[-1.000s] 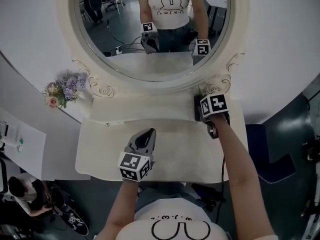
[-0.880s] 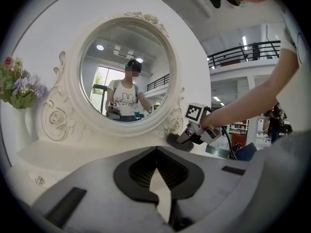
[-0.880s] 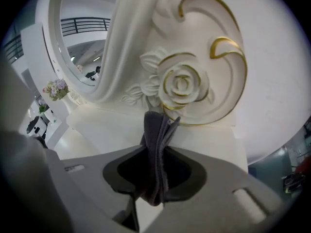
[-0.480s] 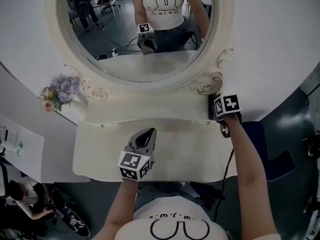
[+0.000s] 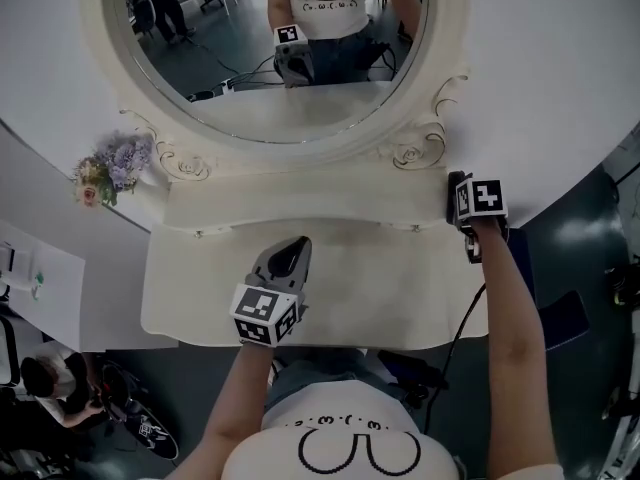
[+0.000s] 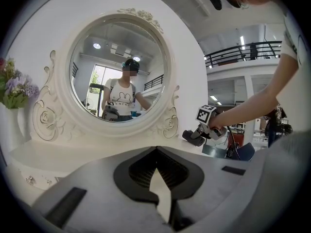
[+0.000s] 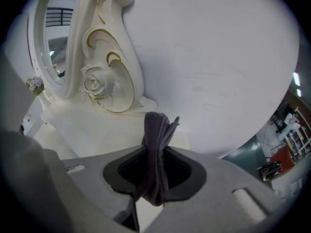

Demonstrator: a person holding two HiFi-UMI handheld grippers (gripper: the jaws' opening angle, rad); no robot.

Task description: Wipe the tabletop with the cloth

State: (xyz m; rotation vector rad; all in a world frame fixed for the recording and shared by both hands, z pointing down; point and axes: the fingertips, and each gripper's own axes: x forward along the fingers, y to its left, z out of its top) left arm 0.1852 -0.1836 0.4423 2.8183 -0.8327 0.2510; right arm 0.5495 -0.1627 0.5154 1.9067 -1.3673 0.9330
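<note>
The cream vanity tabletop (image 5: pixel 380 288) lies below me. My right gripper (image 5: pixel 458 196) is at the table's back right corner, next to the mirror frame's scroll, shut on a dark grey cloth (image 7: pixel 156 130) that stands folded between its jaws. The left gripper view shows that cloth (image 6: pixel 191 137) pressed down at the table's far right end. My left gripper (image 5: pixel 286 264) hovers over the middle front of the table, shut, with nothing in it.
A big round mirror (image 5: pixel 270 48) in an ornate white frame rises behind the table. A vase of purple and pink flowers (image 5: pixel 105 168) stands at the back left. The table's right edge drops to a dark floor (image 5: pixel 570 248) just beyond my right gripper.
My right gripper has slid to the right along the back of the table with the cloth, reaching the right corner. The left gripper has stayed where it was.
</note>
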